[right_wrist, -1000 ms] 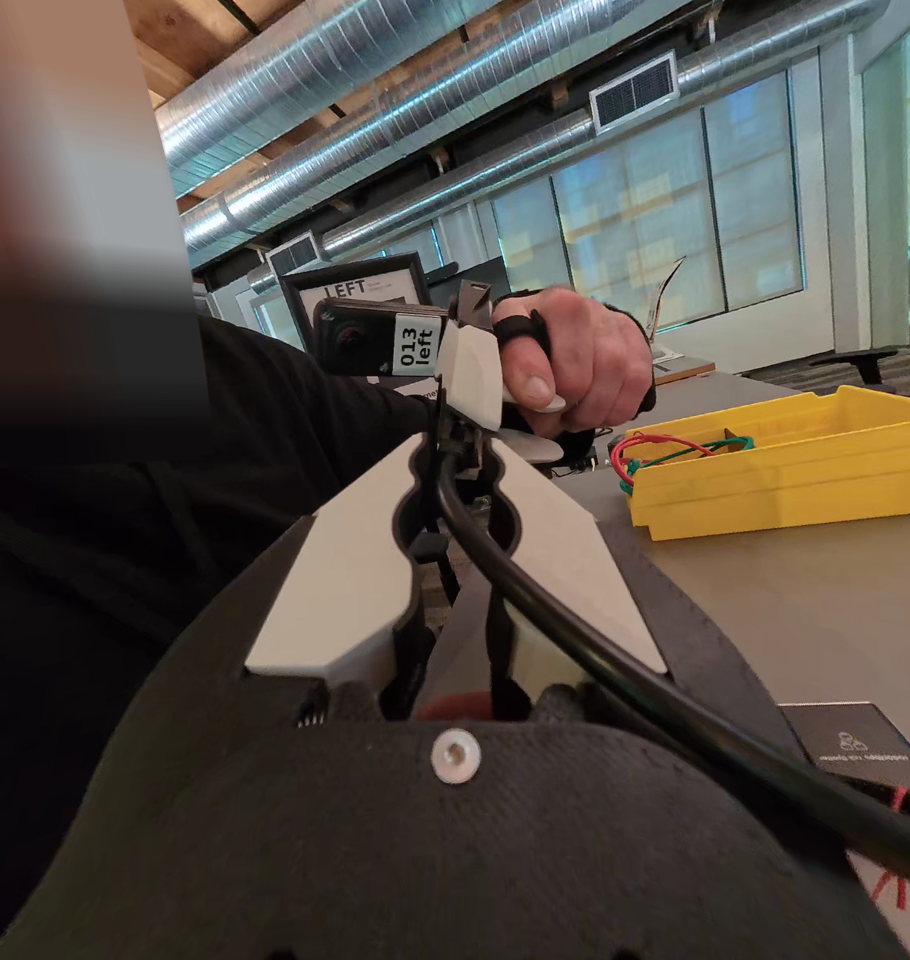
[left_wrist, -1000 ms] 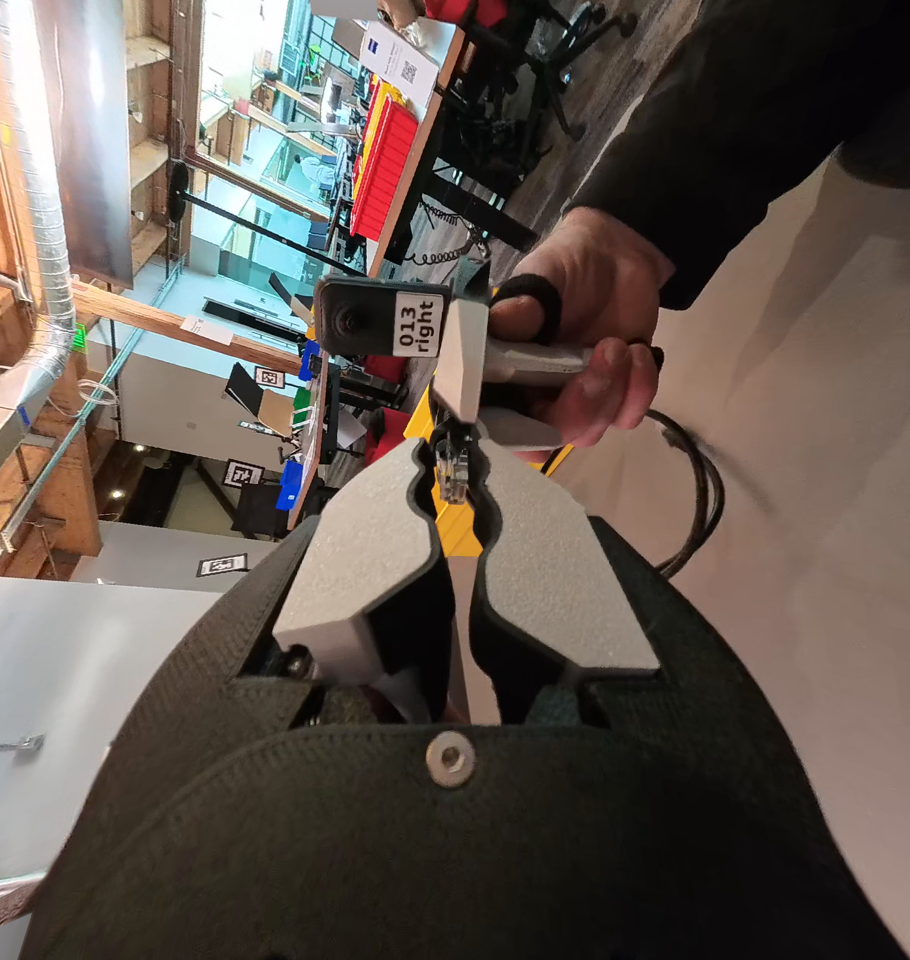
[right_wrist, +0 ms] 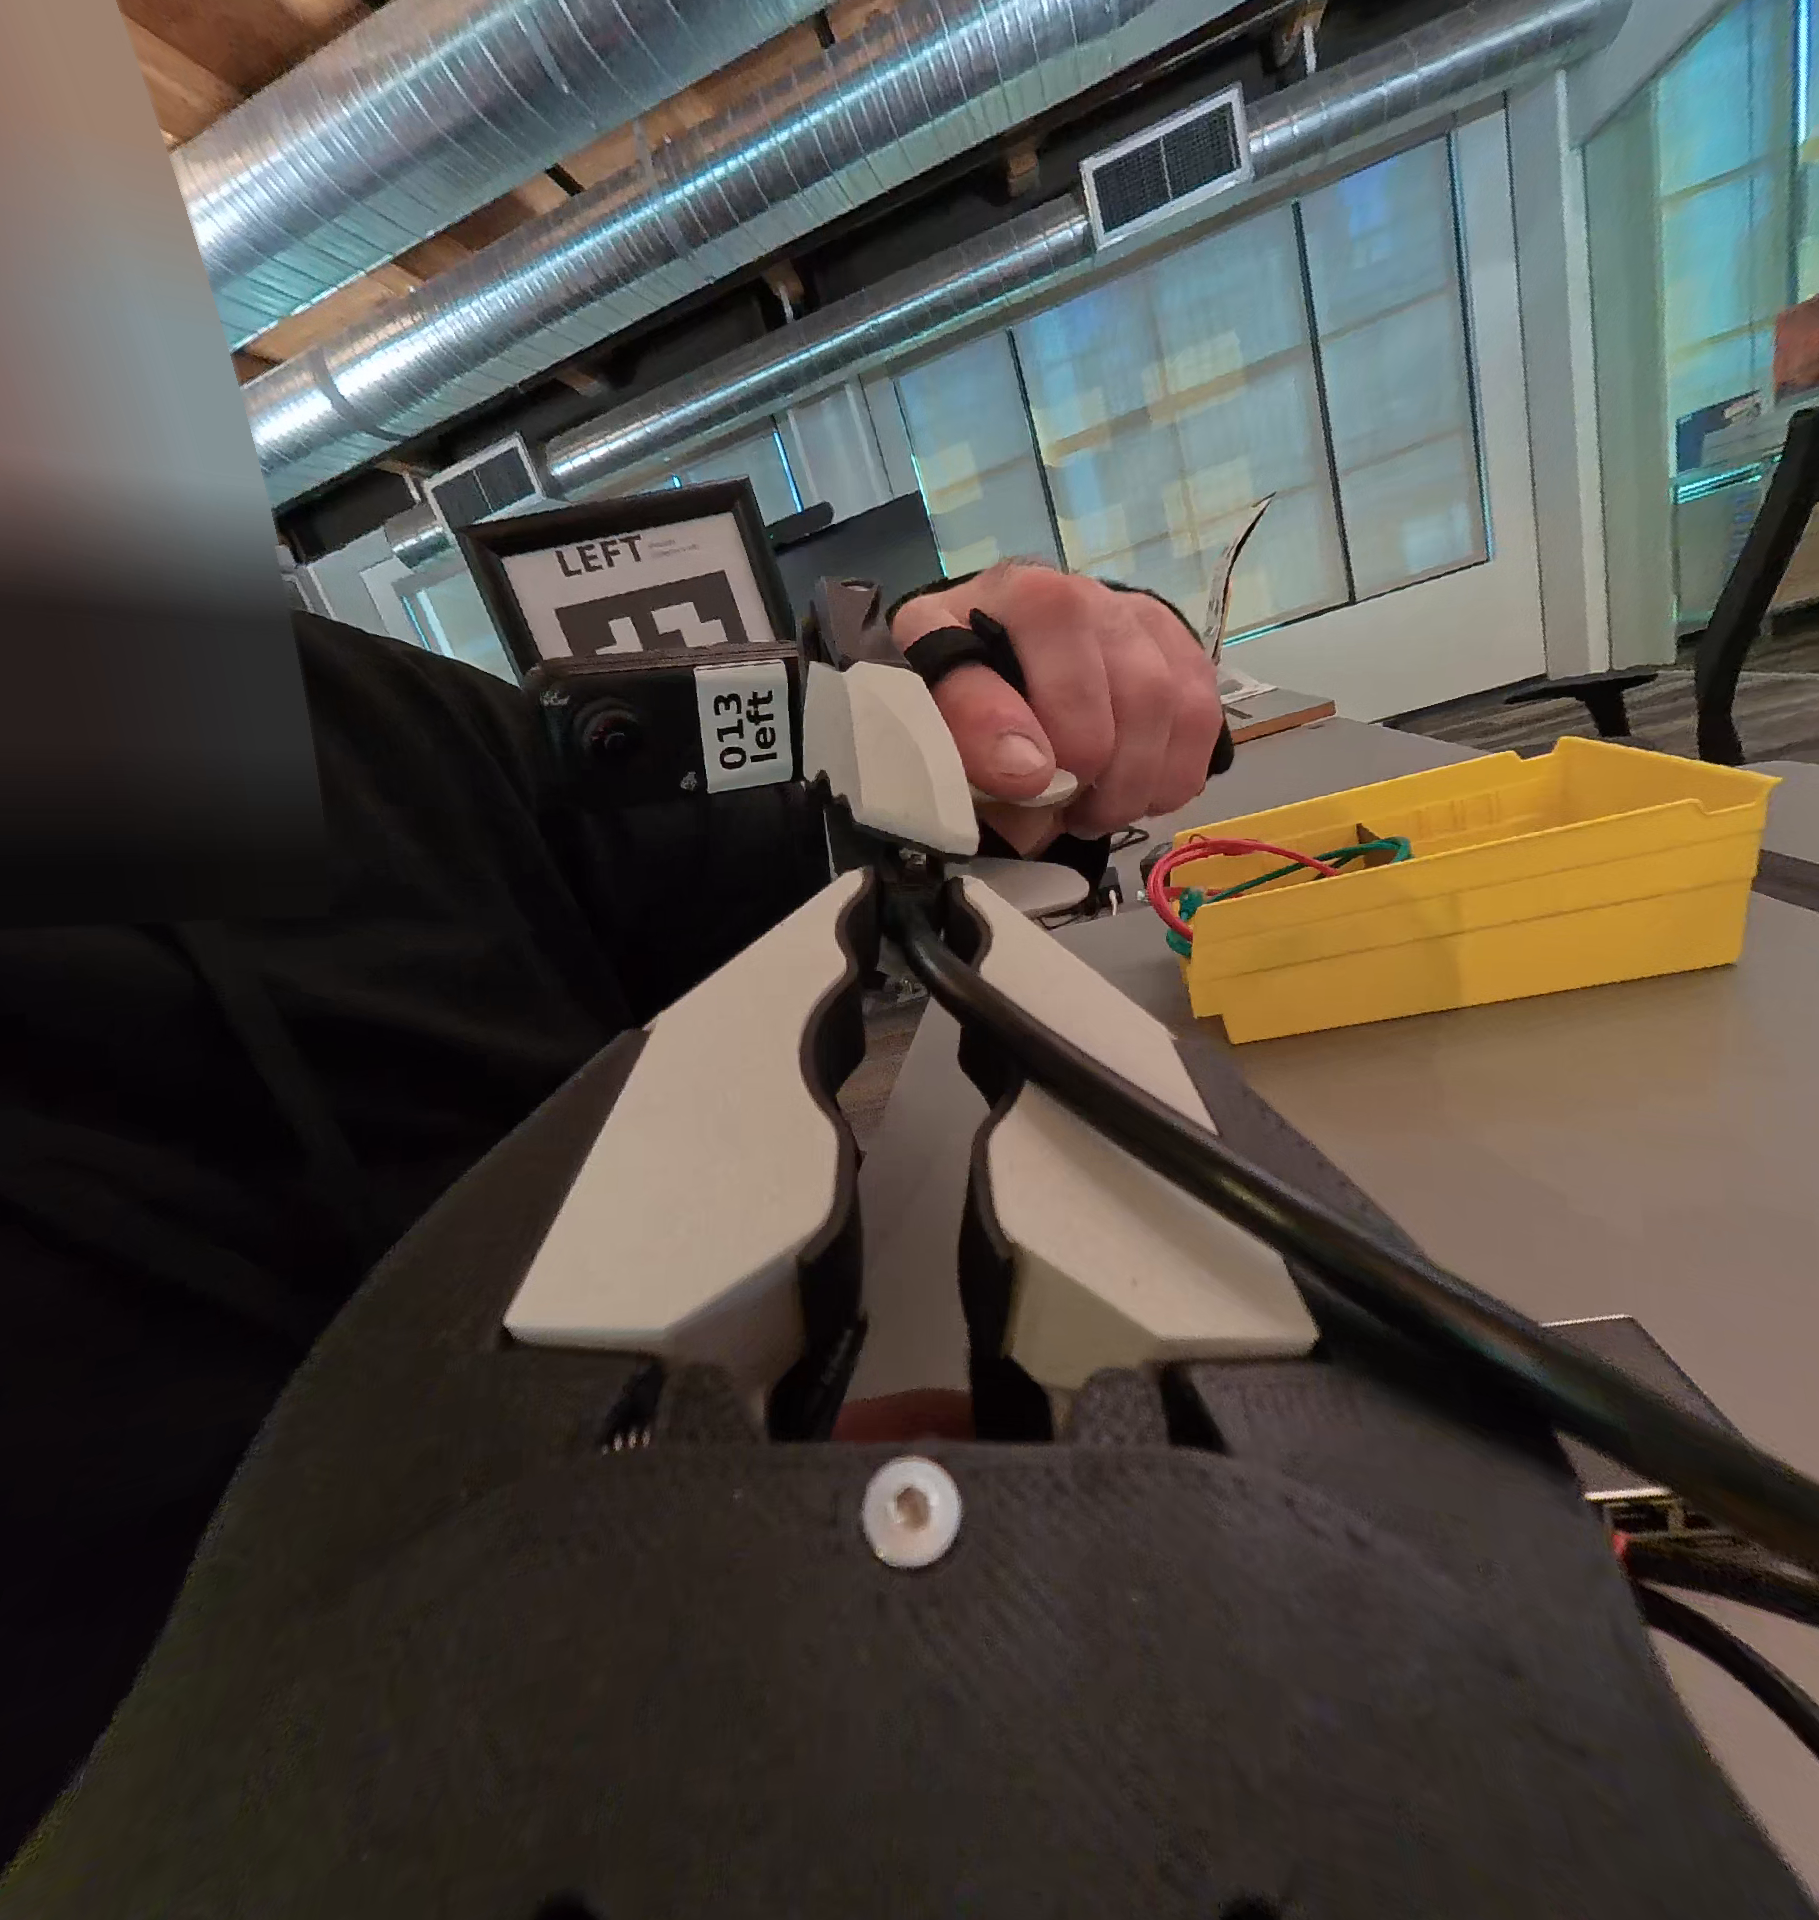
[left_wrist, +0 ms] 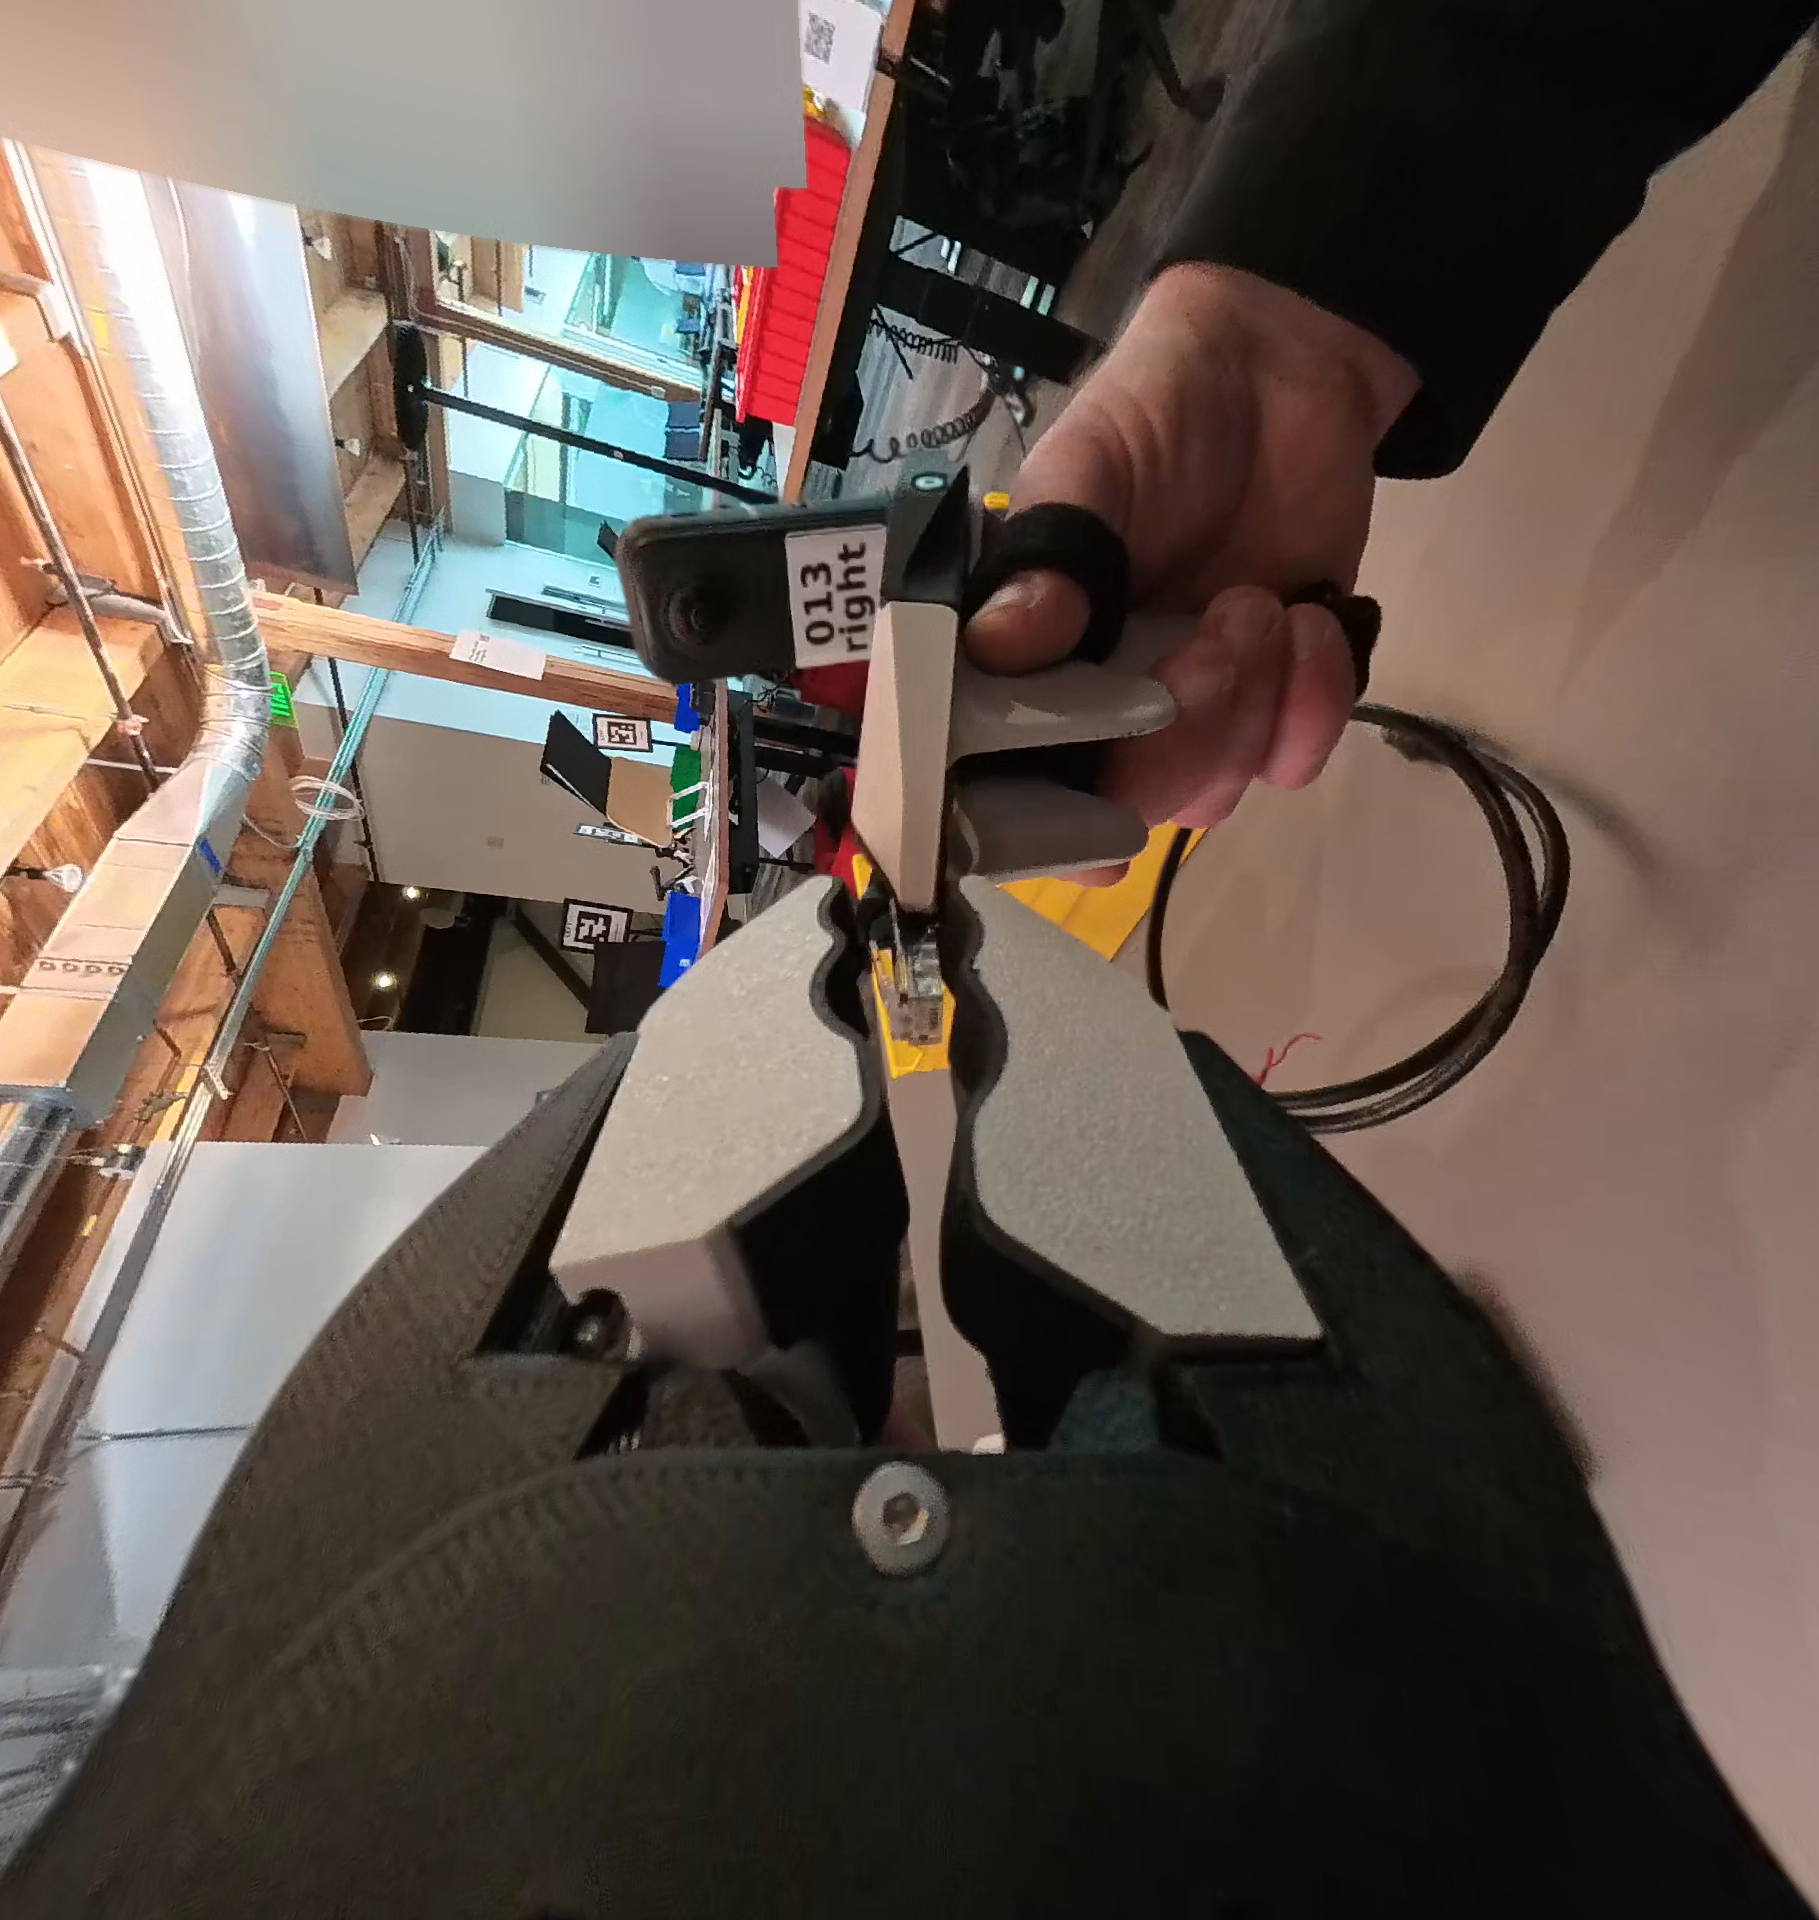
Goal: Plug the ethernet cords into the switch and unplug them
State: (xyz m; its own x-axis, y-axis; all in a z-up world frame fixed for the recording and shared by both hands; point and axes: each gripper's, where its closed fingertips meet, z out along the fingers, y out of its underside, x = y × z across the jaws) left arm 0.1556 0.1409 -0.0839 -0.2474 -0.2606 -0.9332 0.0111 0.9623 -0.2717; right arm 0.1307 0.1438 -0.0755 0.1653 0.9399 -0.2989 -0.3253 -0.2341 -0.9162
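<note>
Barely any shift: the plug (left_wrist: 913, 982) still sits between the tips of my left tool (left_wrist: 903, 920), unpinched, just short of the yellow bin (right_wrist: 1507, 904). My right tool (right_wrist: 910, 904) clamps the cord (right_wrist: 1196, 1122). I'd close the left squarely on the plug's body before releasing.

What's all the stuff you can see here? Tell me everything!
ethernet cord: one, black, runs between the right fingers
plug: one, clear, between the left fingers
coiled cord: one, black, on the table
bin: one, yellow, on the table
wires: red and green, in the bin
table: one, grey
framed sign: one, black frame, behind the left gripper
left hand, right hand: each holds a gripper
left gripper, right gripper: grey fingers
</note>
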